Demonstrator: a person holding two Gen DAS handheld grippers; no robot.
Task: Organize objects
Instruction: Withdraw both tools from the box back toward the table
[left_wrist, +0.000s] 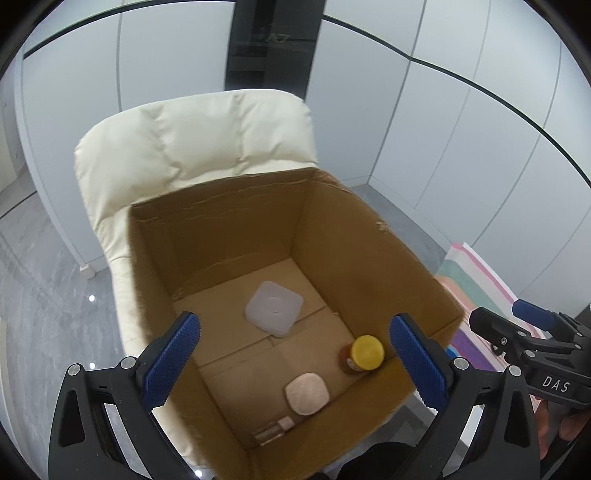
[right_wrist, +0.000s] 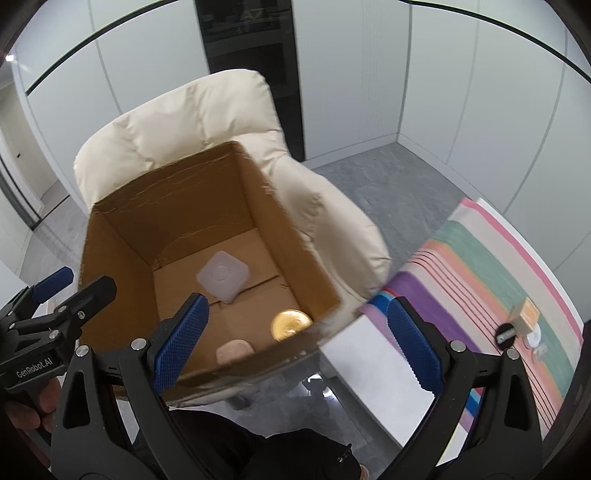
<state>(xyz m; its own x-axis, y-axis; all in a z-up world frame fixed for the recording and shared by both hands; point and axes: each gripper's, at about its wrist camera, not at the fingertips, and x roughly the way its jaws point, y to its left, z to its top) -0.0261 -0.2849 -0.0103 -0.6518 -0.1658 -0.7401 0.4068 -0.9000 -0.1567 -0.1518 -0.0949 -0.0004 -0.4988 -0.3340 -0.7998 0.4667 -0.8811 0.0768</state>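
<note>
An open cardboard box (left_wrist: 229, 236) (right_wrist: 122, 243) stands on a cream armchair (left_wrist: 192, 136) (right_wrist: 177, 122). On its floor lie a translucent square lid (left_wrist: 273, 308) (right_wrist: 222, 275), a jar with a yellow cap (left_wrist: 365, 352) (right_wrist: 290, 323), a pink rounded pad (left_wrist: 306, 393) (right_wrist: 234, 350) and a small bottle (left_wrist: 275, 432). My left gripper (left_wrist: 295, 362) hangs open above the box with nothing between its blue pads. My right gripper (right_wrist: 295, 343) is open and empty over the box's near right corner.
A table with a striped cloth (right_wrist: 480, 266) (left_wrist: 469, 280) stands to the right, with a small orange box (right_wrist: 524, 314), a black cap (right_wrist: 504, 334) and a white round thing (right_wrist: 533, 338) on it. White cabinet walls and a dark tall panel (right_wrist: 251, 37) are behind the chair. The floor is grey.
</note>
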